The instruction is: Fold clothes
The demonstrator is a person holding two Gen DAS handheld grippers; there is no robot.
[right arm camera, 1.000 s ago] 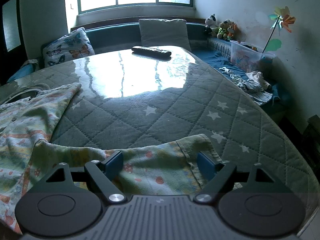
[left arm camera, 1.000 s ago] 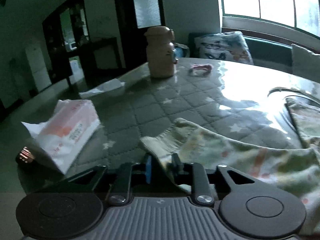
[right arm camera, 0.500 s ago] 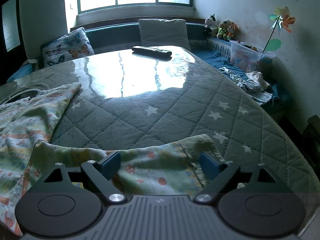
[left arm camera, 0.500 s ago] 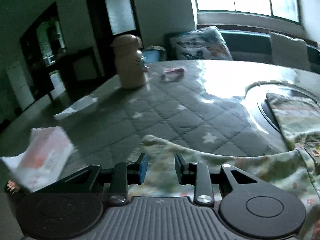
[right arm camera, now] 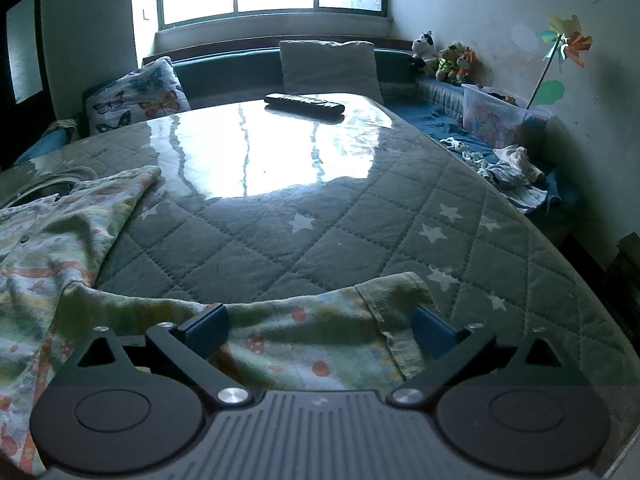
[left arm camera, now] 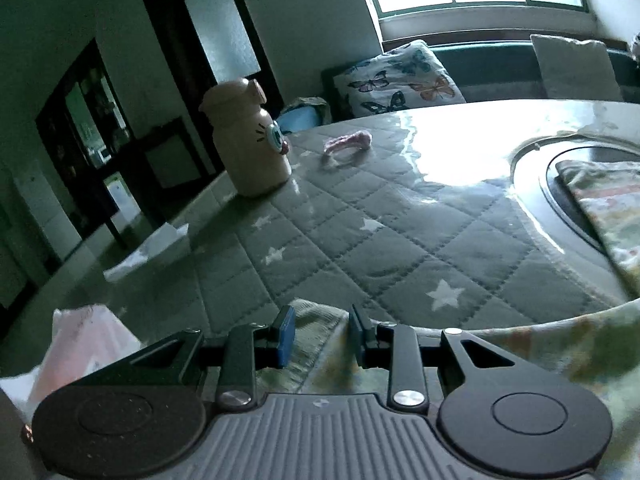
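Currently, your left gripper [left arm camera: 320,334] sits low over the near edge of the grey quilted, star-patterned table cover [left arm camera: 360,232]. Its jaws stand narrow, with a gap visible between the blue pads. The ribbed cuff of the pale floral-print cotton garment [left arm camera: 520,344] lies between and beneath them, but you cannot tell from this view whether the pads press on the cloth. The garment runs from the cuff to the right along the near edge, and a further part lies at the right by the dark round inset [left arm camera: 568,184] in the table.

Your right gripper [right arm camera: 320,326] has just been opening its jaws and they now stand wide. The garment's other sleeve, with its ribbed cuff [right arm camera: 396,312], lies flat on the cover between the pads, and the pads stand clear of it on both sides. The rest of the garment [right arm camera: 60,240] spreads loosely to the left in this view.

Beyond your left gripper you see a cream animal-shaped lidded bottle [left arm camera: 250,144] upright on the cover, a small pink band [left arm camera: 346,146] near it, and a white and orange tissue pack [left arm camera: 80,344] at the near left. A black remote control [right arm camera: 304,103] lies at the far end of the table.
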